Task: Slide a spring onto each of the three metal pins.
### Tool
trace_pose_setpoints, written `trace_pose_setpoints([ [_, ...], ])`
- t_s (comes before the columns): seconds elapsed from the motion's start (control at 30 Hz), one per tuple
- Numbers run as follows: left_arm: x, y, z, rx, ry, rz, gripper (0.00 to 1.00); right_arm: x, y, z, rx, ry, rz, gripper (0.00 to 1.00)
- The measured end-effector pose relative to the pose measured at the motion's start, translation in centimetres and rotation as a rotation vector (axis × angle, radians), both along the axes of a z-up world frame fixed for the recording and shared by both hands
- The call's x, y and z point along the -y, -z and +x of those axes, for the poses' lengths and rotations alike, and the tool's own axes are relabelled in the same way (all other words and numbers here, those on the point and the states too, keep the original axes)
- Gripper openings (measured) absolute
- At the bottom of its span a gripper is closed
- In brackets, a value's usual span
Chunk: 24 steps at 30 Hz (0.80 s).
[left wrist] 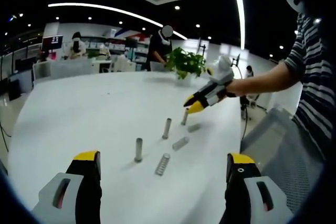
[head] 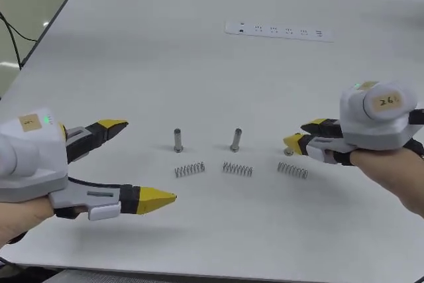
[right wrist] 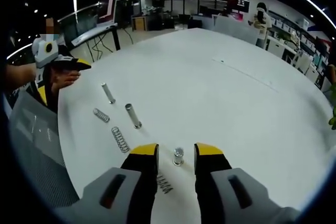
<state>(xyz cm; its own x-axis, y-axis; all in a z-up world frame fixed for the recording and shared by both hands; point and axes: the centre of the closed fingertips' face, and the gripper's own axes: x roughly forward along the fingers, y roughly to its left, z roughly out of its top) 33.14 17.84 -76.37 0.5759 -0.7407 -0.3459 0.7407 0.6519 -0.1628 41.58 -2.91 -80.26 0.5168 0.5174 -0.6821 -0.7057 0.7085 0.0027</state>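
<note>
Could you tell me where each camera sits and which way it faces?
Head view: on the head, looking forward and down at pins and springs; left gripper, right gripper and hands show.
Left gripper view: on the left gripper, looking along the pin row at the right gripper; own jaws wide apart, striped shirt at right.
Right gripper view: on the right gripper, looking along the row towards the left gripper; own jaws flank the nearest pin.
Shared: both gripper views see all three pins, from opposite ends.

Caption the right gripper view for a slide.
Right gripper, jaws open, framing the nearest metal pin; three springs lie loose alongside.
</note>
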Motion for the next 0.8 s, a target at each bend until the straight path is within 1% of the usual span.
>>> trace_pose_setpoints([
  [0.2,-0.11,0.0,0.01,0.0,-0.001,0.0,0.97,0.03,-0.1,-0.22,0.008,-0.013,-0.005,0.29],
  [0.27,-0.16,-0.03,0.03,0.0,-0.002,-0.002,0.97,0.05,-0.24,-0.29,0.018,-0.018,-0.006,0.31],
  [0.67,-0.11,0.01,0.06,-0.001,-0.002,-0.001,0.97,0.09,-0.71,-0.44,0.037,-0.038,-0.008,0.36],
  [0.8,-0.22,0.03,0.04,-0.002,-0.005,-0.001,0.97,-0.03,-0.66,-0.56,0.041,-0.049,-0.013,0.38],
])
